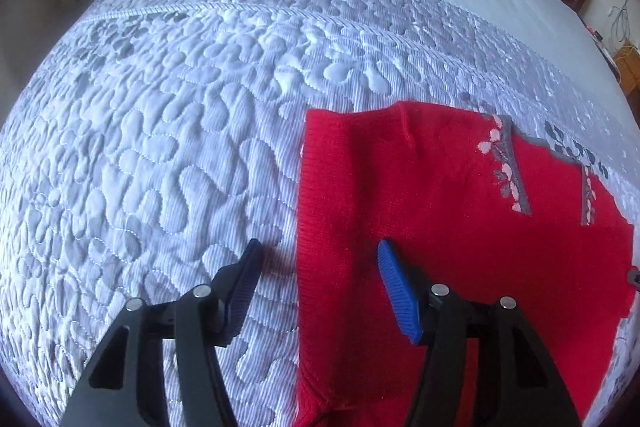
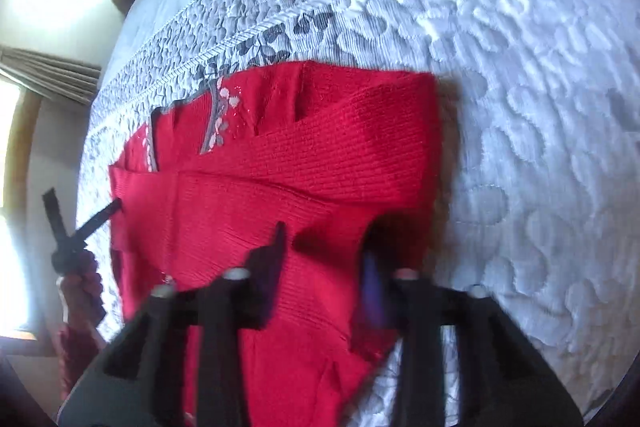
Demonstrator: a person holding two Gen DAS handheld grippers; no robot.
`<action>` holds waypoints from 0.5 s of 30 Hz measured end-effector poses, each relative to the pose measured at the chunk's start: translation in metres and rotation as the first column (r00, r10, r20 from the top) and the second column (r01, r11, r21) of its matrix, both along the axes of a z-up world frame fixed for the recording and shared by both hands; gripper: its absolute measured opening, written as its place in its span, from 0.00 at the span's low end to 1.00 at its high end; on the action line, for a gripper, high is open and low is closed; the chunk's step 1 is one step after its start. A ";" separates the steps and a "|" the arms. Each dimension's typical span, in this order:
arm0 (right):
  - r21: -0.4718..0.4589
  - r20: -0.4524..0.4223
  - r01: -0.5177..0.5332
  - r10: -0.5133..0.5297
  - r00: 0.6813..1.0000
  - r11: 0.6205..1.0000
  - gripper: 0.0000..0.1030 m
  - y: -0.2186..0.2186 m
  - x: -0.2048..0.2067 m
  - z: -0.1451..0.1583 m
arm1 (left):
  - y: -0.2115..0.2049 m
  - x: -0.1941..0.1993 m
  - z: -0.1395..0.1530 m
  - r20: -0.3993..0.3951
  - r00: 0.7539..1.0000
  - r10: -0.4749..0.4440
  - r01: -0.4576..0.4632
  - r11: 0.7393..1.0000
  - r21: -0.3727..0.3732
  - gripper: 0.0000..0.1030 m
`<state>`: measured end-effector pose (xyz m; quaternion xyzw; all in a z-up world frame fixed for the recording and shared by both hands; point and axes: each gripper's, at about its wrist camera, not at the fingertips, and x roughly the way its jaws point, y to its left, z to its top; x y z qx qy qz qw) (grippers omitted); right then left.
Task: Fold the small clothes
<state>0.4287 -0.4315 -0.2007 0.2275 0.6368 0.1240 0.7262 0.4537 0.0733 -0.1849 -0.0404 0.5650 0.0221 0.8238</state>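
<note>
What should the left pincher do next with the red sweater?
Probably lower the left gripper and close on the red sweater's ribbed edge. Its jaws stand open astride that edge, holding nothing, and the sweater lies only partly folded on the quilted bedspread.

No readable txt, labels, brands or nos. anywhere in either view.
</note>
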 end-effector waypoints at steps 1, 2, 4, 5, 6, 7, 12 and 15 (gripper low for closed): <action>0.038 -0.011 0.002 -0.001 1.000 0.999 0.04 0.002 0.000 -0.002 | -0.002 0.000 -0.001 0.005 1.000 -0.006 0.006 1.000 0.013 0.60; 0.076 -0.007 0.001 -0.001 1.000 0.997 0.04 0.002 -0.001 0.000 | -0.005 0.000 -0.001 0.011 1.000 -0.013 0.013 0.999 0.031 0.60; 0.048 0.102 -0.026 0.021 0.995 0.999 0.04 0.004 -0.005 0.020 | -0.008 -0.001 -0.002 0.022 1.000 -0.017 0.016 0.999 0.045 0.60; 0.024 0.175 -0.041 0.036 0.984 0.999 0.04 0.005 -0.008 0.033 | -0.008 -0.002 -0.002 0.029 0.999 -0.017 0.016 0.999 0.047 0.60; -0.012 0.220 -0.050 0.051 0.974 0.999 0.04 0.005 -0.011 0.042 | -0.008 -0.004 -0.003 0.038 0.999 -0.016 0.014 0.999 0.045 0.60; -0.062 0.217 -0.050 0.062 0.974 0.997 0.04 0.006 -0.012 0.043 | -0.007 -0.005 -0.004 0.046 0.999 -0.014 0.012 0.999 0.043 0.61; -0.246 0.099 -0.020 0.045 0.994 0.969 0.07 0.004 -0.004 0.000 | -0.013 -0.006 -0.007 0.053 0.999 -0.013 0.008 0.996 0.087 0.62; -0.150 0.125 0.029 -0.010 0.992 0.988 0.15 -0.009 -0.017 0.007 | -0.013 -0.010 -0.001 0.033 0.999 -0.007 0.004 0.996 0.088 0.62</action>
